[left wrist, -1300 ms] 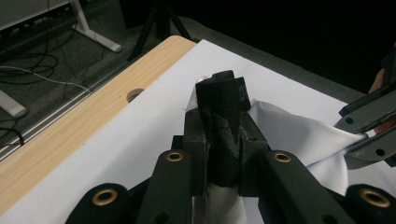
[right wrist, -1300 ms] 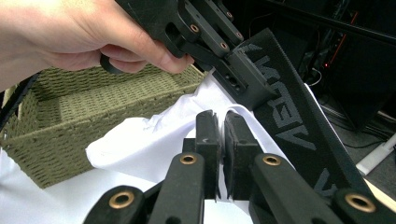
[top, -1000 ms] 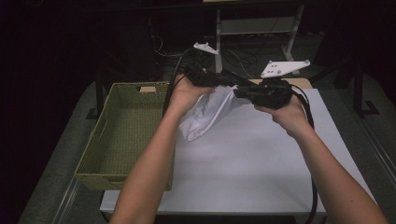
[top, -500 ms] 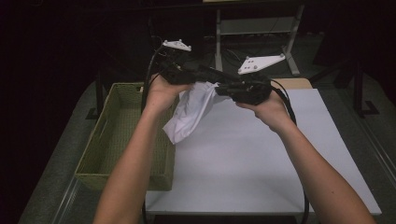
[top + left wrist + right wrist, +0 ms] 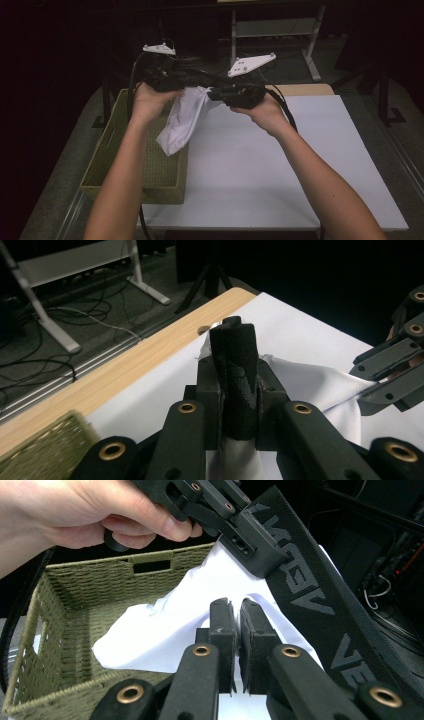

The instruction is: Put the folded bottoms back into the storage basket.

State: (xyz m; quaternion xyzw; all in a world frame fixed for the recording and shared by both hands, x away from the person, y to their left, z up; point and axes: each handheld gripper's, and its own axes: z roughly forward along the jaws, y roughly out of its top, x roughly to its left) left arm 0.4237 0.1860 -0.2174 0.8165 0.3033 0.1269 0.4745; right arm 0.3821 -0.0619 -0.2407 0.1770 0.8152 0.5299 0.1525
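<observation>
1. From the high view I see both of my grippers raised over the table (image 5: 300, 165), side by side, sharing one white garment (image 5: 182, 122) with a black elastic waistband.
2. The left gripper (image 5: 197, 82) is pressed together on the waistband (image 5: 235, 375): in the left gripper view the black band wraps over its closed jaws and white fabric hangs out beneath them.
3. The right gripper (image 5: 212, 92) is also pinching the garment. In the right gripper view its jaws (image 5: 239, 630) stand nearly together with white cloth at their base.
4. Look of the garment: thin, smooth white fabric, slightly glossy, with soft folds and creases. The waistband (image 5: 310, 585) is a broad black elastic strip with grey lettering woven in, reading at a slant across the right gripper view.
5. Position: the garment is held off the surface. The waistband runs stretched between the two grippers, and the white body hangs down in a loose, pointed drape.
6. The lower tip of the drape hangs at the right rim of the woven green basket (image 5: 112, 150), which stands at the table's left edge.
7. The basket wall has a slot handle (image 5: 152, 566); the fabric shows in front of its interior in the right gripper view.
</observation>
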